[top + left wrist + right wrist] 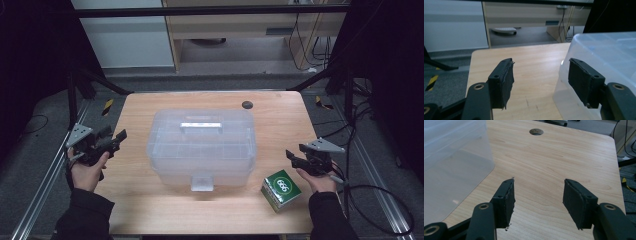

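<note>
A: Starting at the left edge of the counter (150, 205), what do you see?

B: The left gripper (114, 141) is held in a hand (87, 170) just off that edge, its fingers (504, 80) spread apart and released, with nothing between them. In the left gripper view the wall of the clear plastic box (604, 57) sits right beside the far finger, though I can't tell whether they touch.

A: And the box itself?

B: The clear plastic box (202, 145) stands in the middle of the counter, lid shut, a handle on top and a latch on its near side. It carries no writing I can read.

A: Anything with a label?

B: Yes, the small green carton (281, 189) near the front right corner of the counter. Its white oval label reads "666", or possibly "999"; it's small and tilted. The carton lies just right of the box, not touching it.

A: And the right side?

B: The right gripper (294, 159) hovers by the right edge, just behind and right of the carton, near it but apart. Its fingers (505, 202) are also released, with bare counter (554, 157) between them. The box wall (454, 157) lies to their left in that view, and a dark round hole (536, 131) sits near the counter's far edge.
</note>
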### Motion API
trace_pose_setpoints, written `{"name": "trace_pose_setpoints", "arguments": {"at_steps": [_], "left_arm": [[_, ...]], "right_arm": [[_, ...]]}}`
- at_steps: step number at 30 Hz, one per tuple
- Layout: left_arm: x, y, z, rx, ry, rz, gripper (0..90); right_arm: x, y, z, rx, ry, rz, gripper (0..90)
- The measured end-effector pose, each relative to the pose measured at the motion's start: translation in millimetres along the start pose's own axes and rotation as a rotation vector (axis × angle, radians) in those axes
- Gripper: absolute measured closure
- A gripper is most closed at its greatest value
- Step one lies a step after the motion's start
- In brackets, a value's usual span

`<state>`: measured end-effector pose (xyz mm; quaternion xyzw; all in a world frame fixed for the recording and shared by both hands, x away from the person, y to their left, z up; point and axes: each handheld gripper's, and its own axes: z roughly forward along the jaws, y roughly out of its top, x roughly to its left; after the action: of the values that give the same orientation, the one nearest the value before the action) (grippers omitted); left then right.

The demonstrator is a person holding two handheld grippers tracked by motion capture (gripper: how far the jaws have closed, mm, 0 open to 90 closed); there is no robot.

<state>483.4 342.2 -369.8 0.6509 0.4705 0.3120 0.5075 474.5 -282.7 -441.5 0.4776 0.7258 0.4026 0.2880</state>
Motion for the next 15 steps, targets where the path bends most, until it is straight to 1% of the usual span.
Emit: {"name": "trace_pose_setpoints", "arguments": {"at_steps": [1, 2, 3, 4, 5, 6, 7, 9, 10, 11, 12, 14, 15], "left_arm": [[-0.6, 3.6, -0.3, -0.003, 0.008, 0.008, 36.1], [-1.1, 7.1, -0.6, -0.006, 0.007, 0.012, 36.2], [-2.7, 14.0, -0.7, -0.006, -0.003, 0.020, 36.4], [-2.7, 14.0, -0.7, -0.006, -0.003, 0.020, 36.9], [-4.8, 20.7, -0.5, -0.006, -0.009, 0.033, 37.1], [-4.8, 20.7, -0.5, -0.006, -0.009, 0.033, 37.2], [-7.1, 27.1, 0.6, -0.002, -0.022, 0.046, 37.1], [-9.4, 33.1, 1.1, -0.004, -0.027, 0.065, 37.0], [-9.4, 33.1, 1.1, -0.004, -0.027, 0.065, 37.0], [-11.5, 38.5, 1.7, -0.004, -0.039, 0.073, 37.0], [-11.5, 38.5, 1.7, -0.004, -0.039, 0.073, 36.9], [-13.6, 43.5, 1.9, -0.005, -0.045, 0.083, 37.0], [-15.3, 48.7, 2.5, -0.008, -0.060, 0.090, 37.0]], "right_arm": [[1.3, 1.2, -0.1, 0.000, 0.000, -0.008, 43.0], [1.7, 1.9, -0.3, -0.002, 0.001, -0.011, 43.0], [2.0, 2.5, -0.6, -0.004, 0.004, -0.011, 43.0], [2.0, 2.5, -0.6, -0.004, 0.004, -0.011, 43.0], [2.7, 3.4, -0.9, -0.006, 0.010, -0.010, 43.1], [2.7, 3.4, -0.9, -0.006, 0.010, -0.010, 43.1], [3.3, 3.9, -1.0, -0.006, 0.017, -0.009, 43.9], [3.8, 4.6, -1.1, -0.008, 0.027, -0.006, 45.2], [3.8, 4.6, -1.1, -0.008, 0.027, -0.006, 45.2], [4.3, 5.3, -1.1, -0.008, 0.030, -0.007, 46.5], [4.3, 5.3, -1.1, -0.008, 0.030, -0.007, 46.5], [4.5, 6.1, -1.0, -0.005, 0.029, -0.010, 47.3], [4.7, 6.4, -1.3, -0.004, 0.027, -0.011, 47.4]]}}
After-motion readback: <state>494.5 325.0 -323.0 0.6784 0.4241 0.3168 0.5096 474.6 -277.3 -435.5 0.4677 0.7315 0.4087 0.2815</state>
